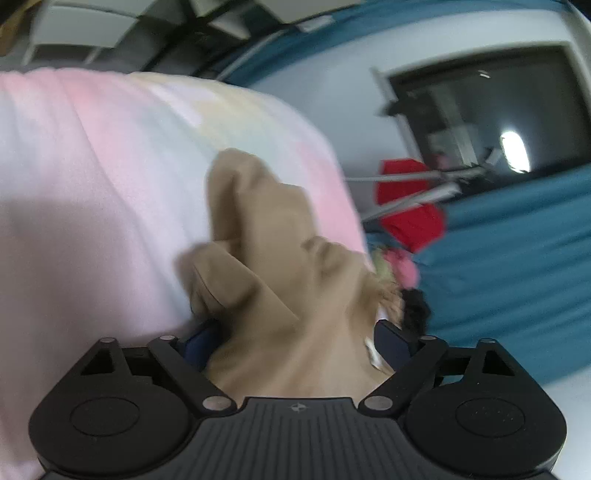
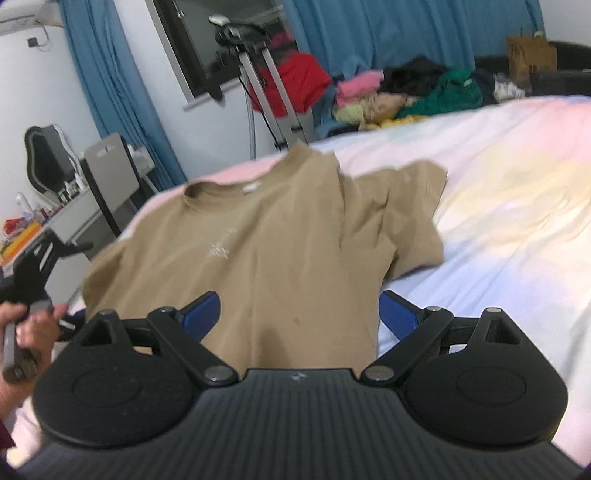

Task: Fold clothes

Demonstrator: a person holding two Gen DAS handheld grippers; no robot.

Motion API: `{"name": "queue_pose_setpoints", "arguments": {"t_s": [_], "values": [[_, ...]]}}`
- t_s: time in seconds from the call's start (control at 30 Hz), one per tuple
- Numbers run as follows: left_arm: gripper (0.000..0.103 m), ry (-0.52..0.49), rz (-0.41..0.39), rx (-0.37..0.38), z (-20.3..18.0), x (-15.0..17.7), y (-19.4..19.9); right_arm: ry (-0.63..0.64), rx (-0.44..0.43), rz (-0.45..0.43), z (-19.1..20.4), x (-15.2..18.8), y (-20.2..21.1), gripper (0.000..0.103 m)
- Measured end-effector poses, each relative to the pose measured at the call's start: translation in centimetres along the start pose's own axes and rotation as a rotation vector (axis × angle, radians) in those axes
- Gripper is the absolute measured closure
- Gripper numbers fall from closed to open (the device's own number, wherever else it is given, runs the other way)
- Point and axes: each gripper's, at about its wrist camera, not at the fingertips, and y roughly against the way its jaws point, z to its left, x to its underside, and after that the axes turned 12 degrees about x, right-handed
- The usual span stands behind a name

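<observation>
So there's a tan t-shirt (image 2: 258,236) spread on a bed with a pastel pink, yellow and white sheet (image 2: 509,206). In the right wrist view the shirt lies mostly flat, collar pointing away toward the far edge of the bed, a small pale print on the chest, and one short sleeve flopped out to the right with a few creases.

The right gripper (image 2: 299,310) sits at the shirt's hem end. Its blue-padded jaws stand wide apart, released, with the hem fabric bunched up between them and running back over the gripper body. Nothing's pinched there as far as the view shows.

The left gripper (image 1: 295,339) is a blurrier story. Its own camera shows tan cloth heaped up right between the blue pads and rising away in folds, with the pads spread to either side of it. Whether the jaws are actually biting the cloth, can't tell. In the right wrist view it shows at the far left edge, held in a hand (image 2: 33,328) just beside the shirt's left side.

Beyond the bed: a pile of clothes (image 2: 406,92) in pink, green, black and yellow, a red garment (image 2: 295,79) behind a tripod (image 2: 266,85), blue curtains (image 2: 388,33) and a dark window (image 1: 491,118).
</observation>
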Motion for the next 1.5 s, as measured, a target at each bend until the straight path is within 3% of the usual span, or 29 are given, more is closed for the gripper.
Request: {"name": "queue_pose_setpoints", "arguments": {"t_s": [0.17,0.27,0.33,0.37,0.5,0.73,0.83,0.97,1.03,1.1,1.23,1.27,1.33,1.37,1.4,1.5], "values": [[0.014,0.070,-0.079,0.067,1.3,-1.5,-1.3,-0.017,0.004,0.039,0.0,0.1,-2.1,0.009],[0.047,0.093,-0.109,0.130,1.8,-2.3,-1.4,-0.020,0.008,0.047,-0.1,0.1,-2.6,0.009],[0.057,0.080,-0.098,0.128,1.5,-2.3,-1.4,-0.022,0.011,0.057,0.0,0.2,-2.8,0.009],[0.068,0.069,-0.093,0.123,1.3,-2.4,-1.4,-0.024,0.013,0.059,0.0,0.2,-2.7,0.009],[0.089,-0.087,-0.095,0.017,-0.7,-3.4,0.0,-0.031,0.019,0.060,0.0,0.2,-2.5,0.009],[0.093,-0.331,-0.169,-0.157,-4.5,-6.0,3.7,-0.023,0.028,0.061,0.1,0.3,-2.4,0.009],[0.093,-0.287,-0.148,-0.186,-4.1,-6.7,4.3,-0.031,0.024,0.064,0.0,0.2,-2.4,0.009],[0.082,-0.244,-0.113,-0.173,-3.0,-5.7,4.1,-0.029,0.022,0.067,0.0,0.2,-2.3,0.009],[0.073,-0.222,-0.095,-0.167,-2.5,-5.2,4.0,-0.035,0.018,0.071,-0.1,0.2,-2.3,0.009],[0.057,-0.200,-0.078,-0.160,-2.0,-4.7,3.9,-0.042,0.012,0.076,-0.2,0.2,-2.3,0.009],[0.054,-0.159,-0.044,-0.149,-0.9,-3.6,3.7,-0.044,0.008,0.082,-0.1,0.3,-2.3,0.009],[0.054,-0.168,-0.045,-0.156,-0.9,-3.4,3.4,-0.043,0.008,0.084,-0.1,0.3,-2.4,0.009],[0.070,-0.185,-0.046,-0.170,-0.9,-3.1,2.8,-0.046,0.008,0.086,0.0,0.3,-2.4,0.009],[0.089,-0.194,-0.035,-0.185,-0.9,-2.9,2.5,-0.050,0.009,0.088,-0.1,0.3,-2.4,0.009],[0.098,-0.205,-0.025,-0.198,-1.0,-2.7,2.2,-0.053,0.009,0.089,-0.2,0.2,-2.5,0.009],[0.101,-0.280,-0.048,-0.209,-2.2,-1.8,2.7,-0.062,0.010,0.091,-0.3,0.2,-2.5,0.009]]}}
